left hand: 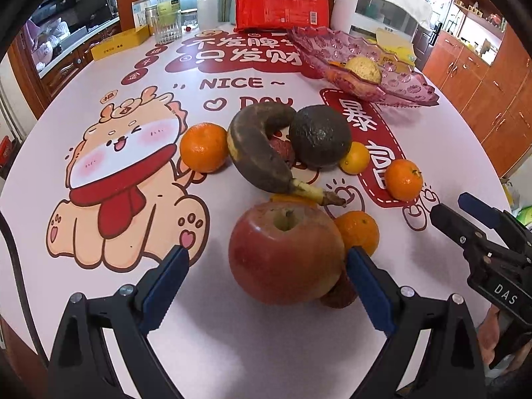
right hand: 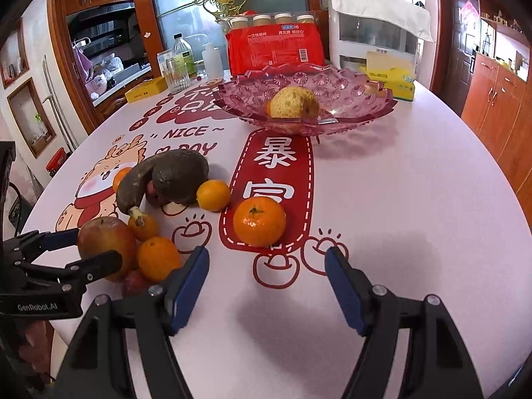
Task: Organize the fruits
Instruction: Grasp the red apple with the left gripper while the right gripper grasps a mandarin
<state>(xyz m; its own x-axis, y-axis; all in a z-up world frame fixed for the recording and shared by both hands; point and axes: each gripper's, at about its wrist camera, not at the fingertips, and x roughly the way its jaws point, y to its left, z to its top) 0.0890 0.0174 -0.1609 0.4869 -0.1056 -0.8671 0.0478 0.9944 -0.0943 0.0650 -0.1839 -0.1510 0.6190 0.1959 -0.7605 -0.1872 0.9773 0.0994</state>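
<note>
printed table [left hand: 232, 349] | small red fruit [left hand: 339, 294] half hidden behind apple [left hand: 286, 252] | left gripper [left hand: 267, 261] spread wide around apple, no grip | right gripper [right hand: 267, 261] spread, empty

A home dining room: wooden cabinets [right hand: 492, 99], a printed tablecloth [right hand: 382, 199], a fruit bowl [right hand: 349, 99], bottles [right hand: 183, 58], a door [right hand: 462, 43].

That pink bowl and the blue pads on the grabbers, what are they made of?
The pink bowl looks like clear moulded plastic or pressed glass: see-through, glossy, with flower patterns. The blue pads look like matte rubber or soft plastic, with toothed edges.
</note>
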